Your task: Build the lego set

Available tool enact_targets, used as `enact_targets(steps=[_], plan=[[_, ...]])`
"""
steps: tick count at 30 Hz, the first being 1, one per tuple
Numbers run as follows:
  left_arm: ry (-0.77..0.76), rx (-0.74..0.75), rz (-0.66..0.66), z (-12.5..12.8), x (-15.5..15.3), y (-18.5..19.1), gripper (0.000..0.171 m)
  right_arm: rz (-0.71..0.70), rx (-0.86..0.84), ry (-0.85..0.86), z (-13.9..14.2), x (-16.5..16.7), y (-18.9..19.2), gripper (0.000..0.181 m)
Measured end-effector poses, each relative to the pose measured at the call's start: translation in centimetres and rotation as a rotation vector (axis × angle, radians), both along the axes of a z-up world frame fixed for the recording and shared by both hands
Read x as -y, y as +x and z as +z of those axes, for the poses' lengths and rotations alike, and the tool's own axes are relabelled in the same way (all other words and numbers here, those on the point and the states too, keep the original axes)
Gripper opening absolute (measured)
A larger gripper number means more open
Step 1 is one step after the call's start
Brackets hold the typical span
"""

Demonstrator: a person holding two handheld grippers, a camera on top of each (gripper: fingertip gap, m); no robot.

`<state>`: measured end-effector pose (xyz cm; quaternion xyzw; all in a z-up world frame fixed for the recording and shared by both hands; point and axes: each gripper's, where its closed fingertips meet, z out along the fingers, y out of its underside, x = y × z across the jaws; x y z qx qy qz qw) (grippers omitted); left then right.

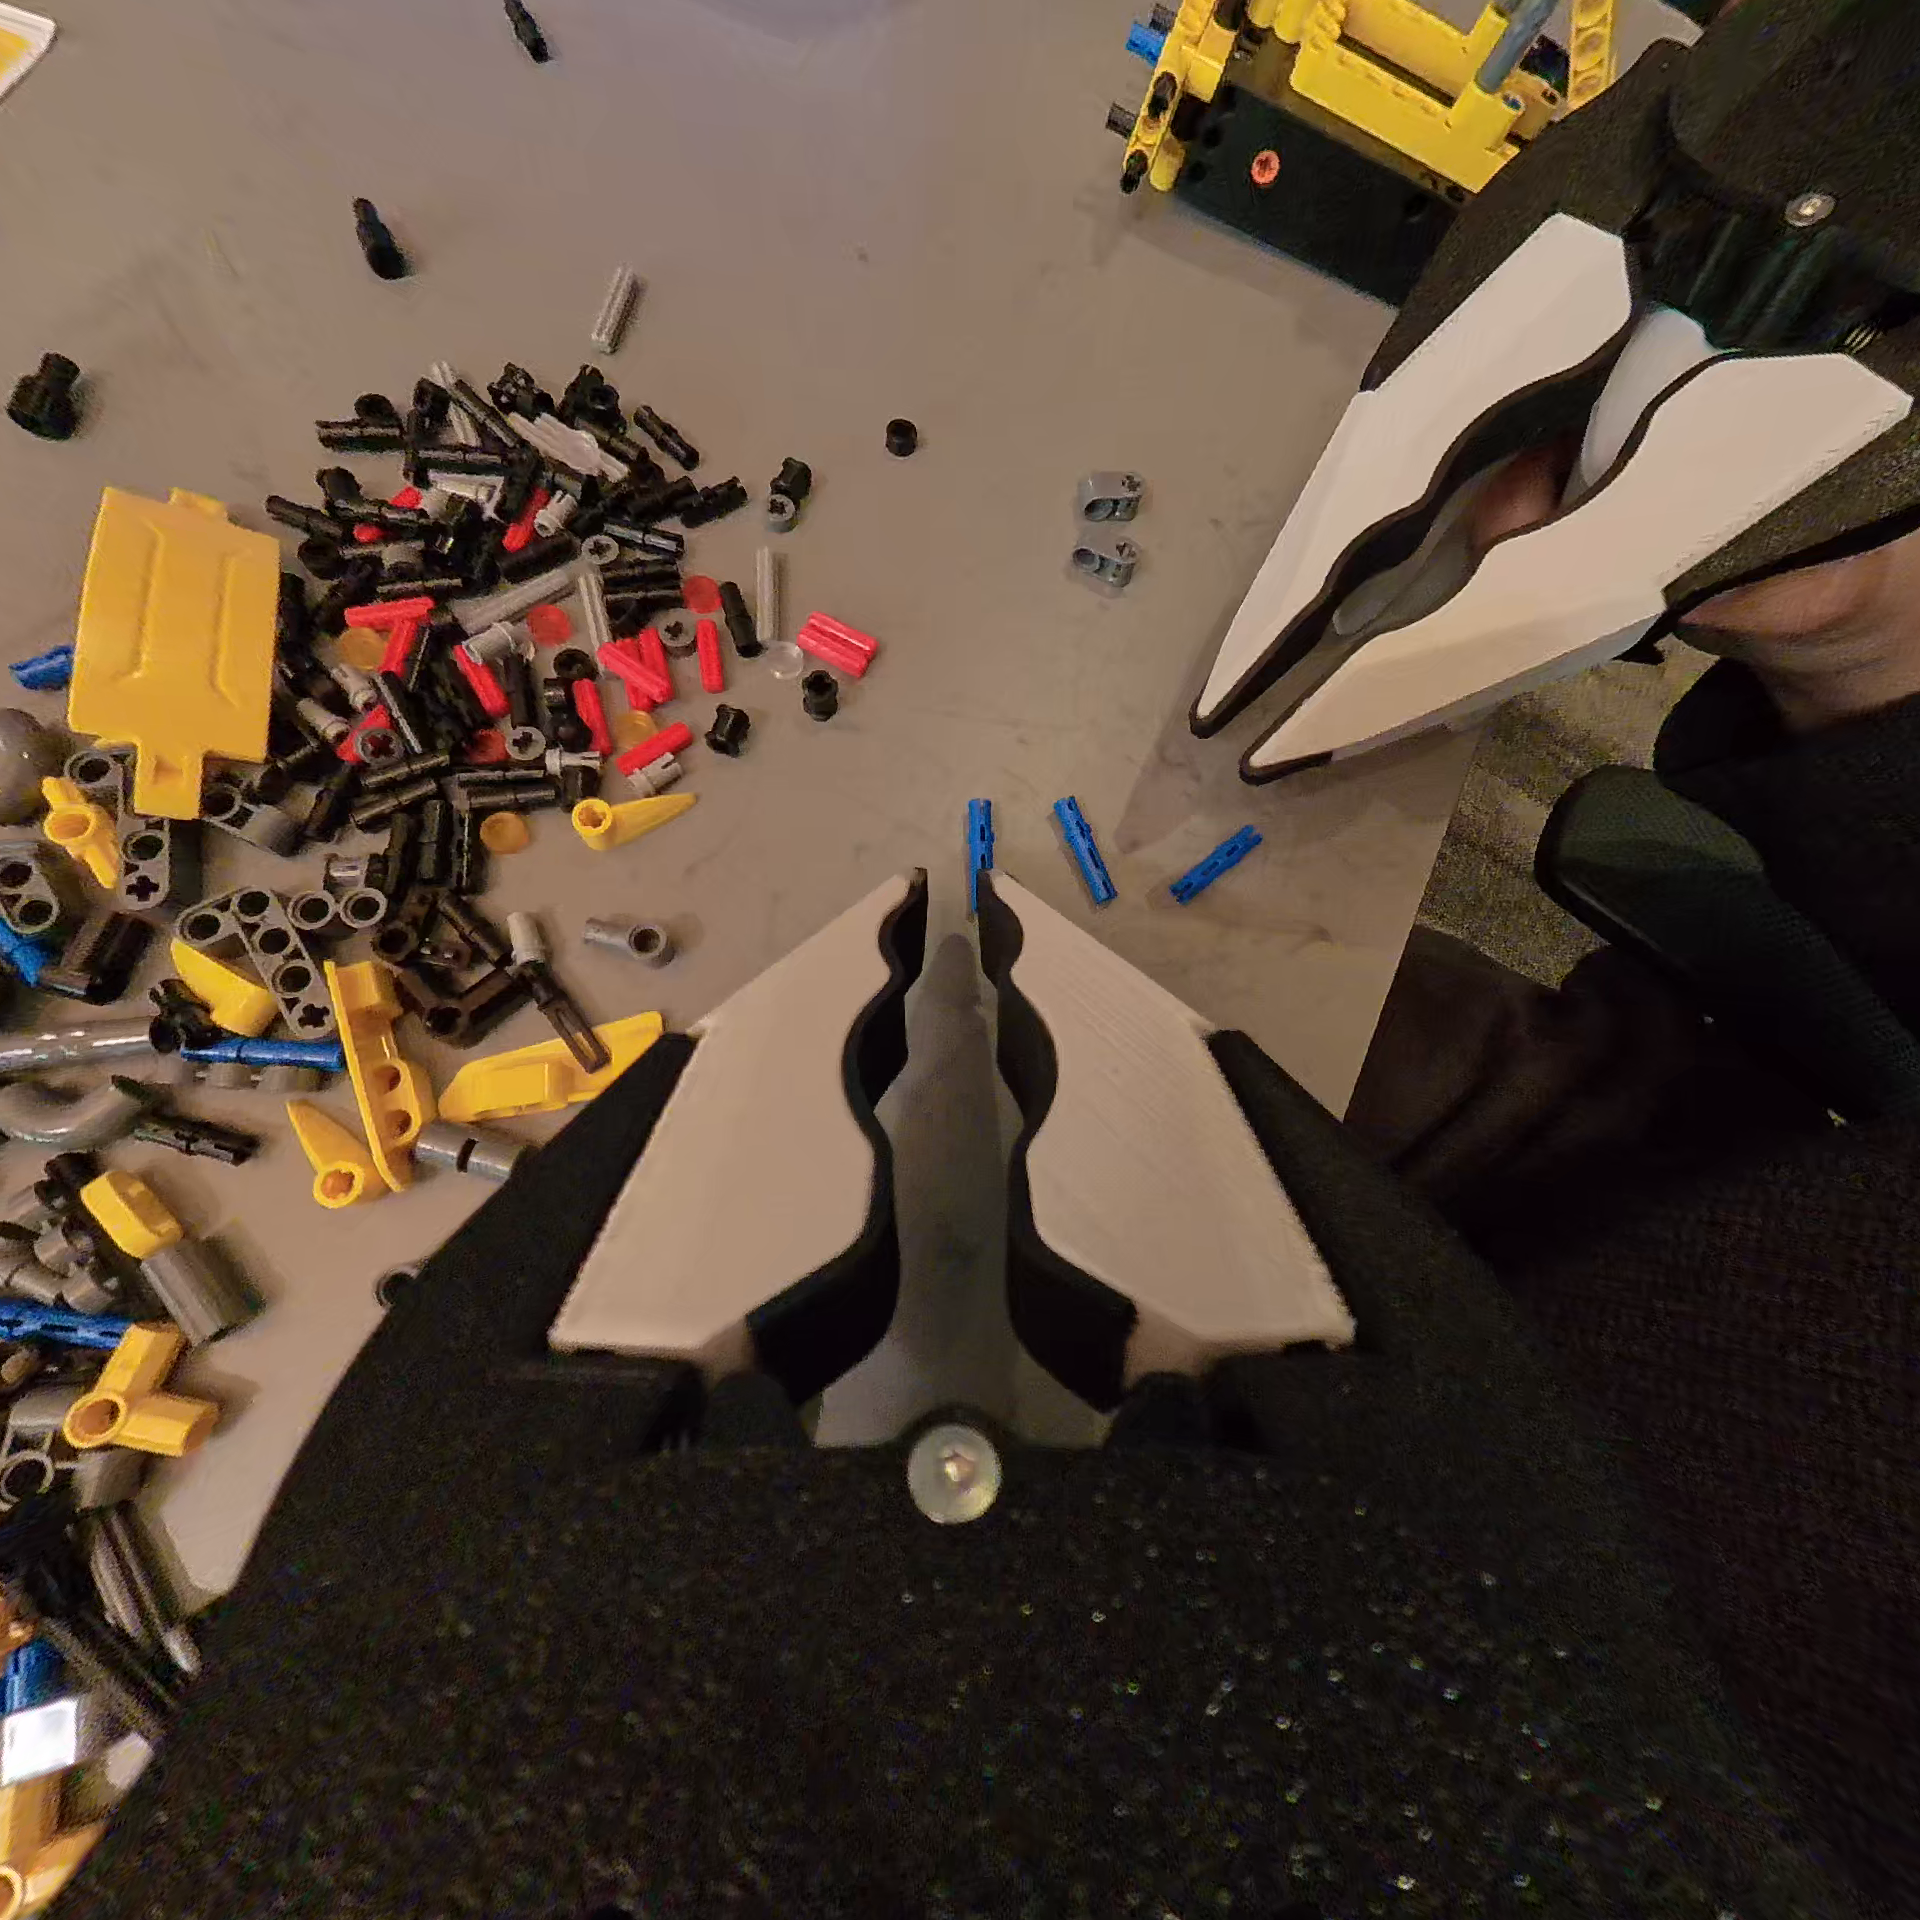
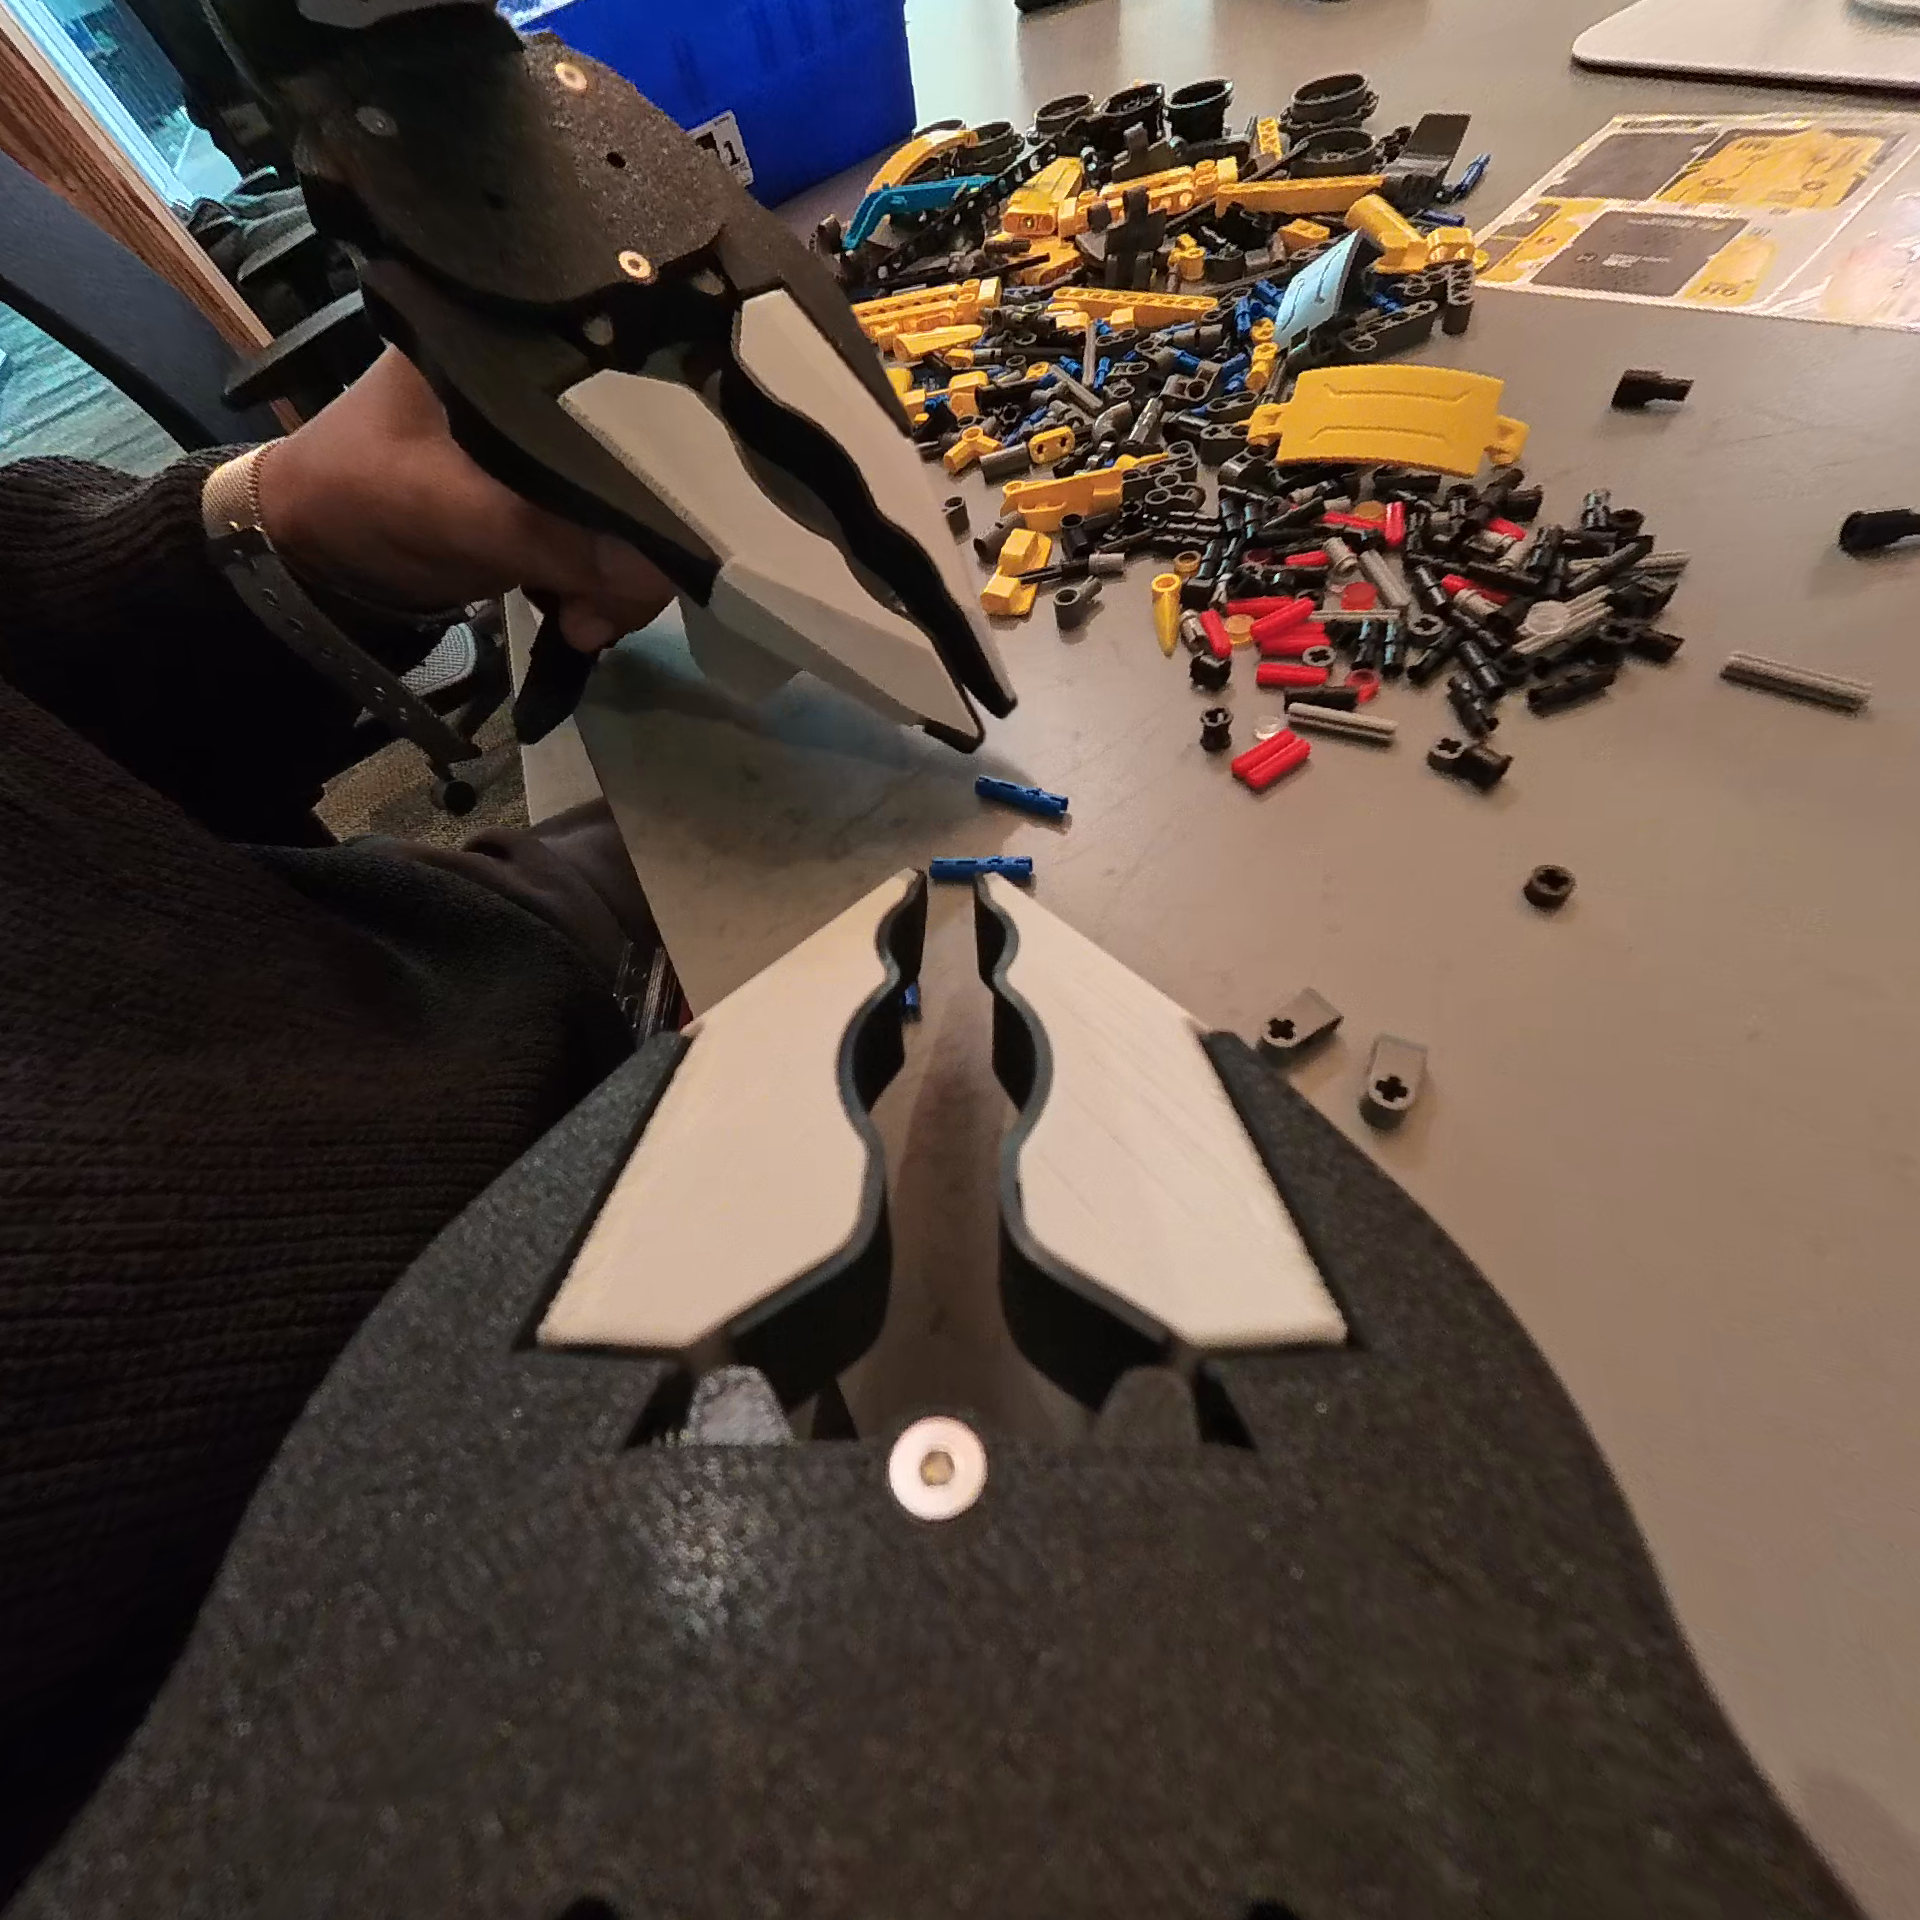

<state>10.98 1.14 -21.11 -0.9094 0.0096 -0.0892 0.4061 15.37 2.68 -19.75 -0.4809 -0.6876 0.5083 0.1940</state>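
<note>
Three blue pins lie on the grey table (image 1: 935,312) near its edge. My left gripper (image 1: 953,888) is narrowly open and empty, its tips just short of the leftmost blue pin (image 1: 979,842). The other two pins (image 1: 1084,862) (image 1: 1216,862) lie to its right. My right gripper (image 2: 951,885) is narrowly open and empty, its tips just short of a blue pin (image 2: 982,868); another pin (image 2: 1020,798) lies just beyond, under the left gripper's tips (image 2: 987,724). The right gripper also shows in the left wrist view (image 1: 1226,750), hovering above the pins.
A big pile of black, red, grey and yellow parts (image 1: 499,644) (image 2: 1351,520) with a yellow panel (image 1: 171,644). Two grey connectors (image 1: 1110,530) lie apart. A yellow-black model (image 1: 1330,114) stands far right. A printed sheet (image 2: 1704,218), a blue bin (image 2: 748,73), and a chair (image 1: 1662,862) beyond the table edge. About 6 cm separates my left fingertips from my right. The yellow-black model (image 1: 1330,114) lies around 20 cm away from my right fingertips.
</note>
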Motion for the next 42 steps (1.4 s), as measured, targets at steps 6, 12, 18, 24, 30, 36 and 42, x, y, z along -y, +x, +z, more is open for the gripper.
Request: enact_targets(steps=[6, 12, 18, 24, 30, 36, 42], plan=[[0.004, 0.010, 0.001, 0.2, 0.9, 1.1, 0.009, 0.001, 0.003, -0.002, 0.0, 0.0, 0.0, 0.009], [0.038, 0.078, 0.008, 0.2, 1.8, 2.2, 0.028, 0.004, 0.007, -0.007, 0.0, 0.0, 0.0, 0.009], [0.047, 0.106, 0.005, 0.2, 1.8, 2.3, 0.028, 0.005, 0.008, -0.008, 0.0, 0.0, 0.0, 0.008], [0.039, 0.084, 0.010, 0.0, 1.7, 2.2, 0.028, 0.004, 0.005, -0.008, 0.0, 0.0, 0.0, 0.008], [0.043, 0.043, 0.028, -0.1, 1.4, 1.9, 0.028, 0.005, 0.000, -0.006, 0.0, 0.1, 0.0, 0.008], [0.037, 0.021, 0.050, -0.2, 1.2, 1.6, 0.028, 0.005, -0.006, -0.002, 0.1, 0.1, 0.0, 0.008], [0.036, 0.018, 0.067, -0.2, 1.2, 1.3, 0.028, 0.005, -0.010, 0.000, 0.1, 0.1, 0.1, 0.008]])
